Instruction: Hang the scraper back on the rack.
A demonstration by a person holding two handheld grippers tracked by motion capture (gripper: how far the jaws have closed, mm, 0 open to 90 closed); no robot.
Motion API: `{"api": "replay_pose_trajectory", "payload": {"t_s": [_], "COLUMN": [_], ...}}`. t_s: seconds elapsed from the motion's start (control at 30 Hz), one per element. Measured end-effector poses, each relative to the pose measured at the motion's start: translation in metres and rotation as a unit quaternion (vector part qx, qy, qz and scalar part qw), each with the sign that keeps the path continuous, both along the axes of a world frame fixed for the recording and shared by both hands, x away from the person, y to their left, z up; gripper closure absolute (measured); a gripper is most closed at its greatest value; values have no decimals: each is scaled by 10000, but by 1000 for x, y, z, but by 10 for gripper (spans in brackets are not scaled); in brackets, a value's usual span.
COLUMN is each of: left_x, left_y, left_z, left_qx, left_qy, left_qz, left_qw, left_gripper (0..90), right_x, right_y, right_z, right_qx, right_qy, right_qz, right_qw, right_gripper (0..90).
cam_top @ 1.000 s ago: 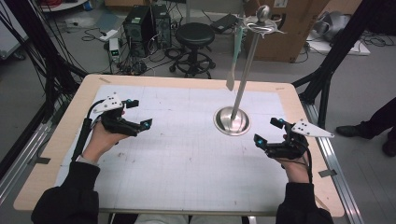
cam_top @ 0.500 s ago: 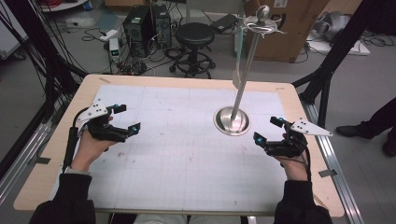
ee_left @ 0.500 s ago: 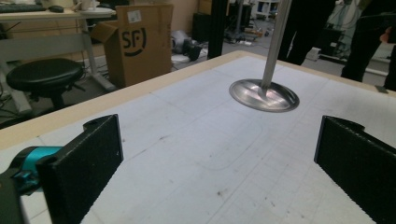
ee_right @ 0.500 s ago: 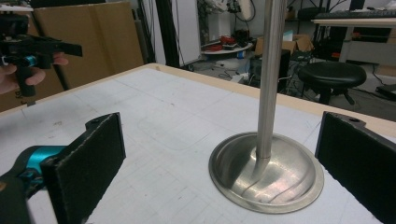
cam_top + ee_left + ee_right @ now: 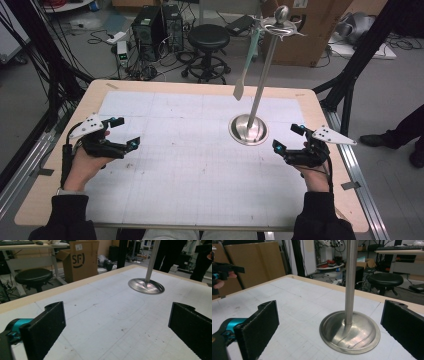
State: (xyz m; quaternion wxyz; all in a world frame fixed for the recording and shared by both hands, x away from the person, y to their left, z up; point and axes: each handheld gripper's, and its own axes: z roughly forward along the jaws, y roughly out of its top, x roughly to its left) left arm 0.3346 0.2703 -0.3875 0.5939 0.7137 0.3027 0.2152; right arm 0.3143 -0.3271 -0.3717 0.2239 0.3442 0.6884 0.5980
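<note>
A metal stand rises from a round steel base (image 5: 248,131) right of the table's middle. Its pole (image 5: 262,75) ends in a hooked top (image 5: 280,21). From one hook hangs a spatula (image 5: 245,70) with a pale green handle and a cream blade. My left gripper (image 5: 126,132) is held open over the white gridded mat (image 5: 190,165) at the left. My right gripper (image 5: 286,137) is open just right of the base. The left gripper view has the base (image 5: 146,286) far ahead between wide jaws. In the right gripper view, the base (image 5: 349,333) and pole (image 5: 350,277) stand close between the open jaws.
Beyond the table's far edge are a black stool (image 5: 208,37), computer towers (image 5: 157,25) and cardboard boxes (image 5: 310,35). A person's legs (image 5: 395,135) stand right of the table. Black frame posts (image 5: 360,60) flank it.
My left hand and gripper have drifted left and slightly toward the near edge, still open. The right gripper has stayed put beside the base.
</note>
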Motion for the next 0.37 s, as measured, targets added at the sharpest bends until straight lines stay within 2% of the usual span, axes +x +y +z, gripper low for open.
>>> {"api": "replay_pose_trajectory", "payload": {"t_s": [0.37], "left_x": [-2], "left_y": [3], "left_z": [-1], "left_qx": [-78], "left_qy": [41], "left_qz": [-12], "left_qw": [10000], "left_gripper": [17], "right_x": [-1], "right_y": [1], "right_z": [1], "right_qx": [51], "right_qy": [-45], "right_qz": [-54], "right_qw": [10000], "right_gripper": [7]}}
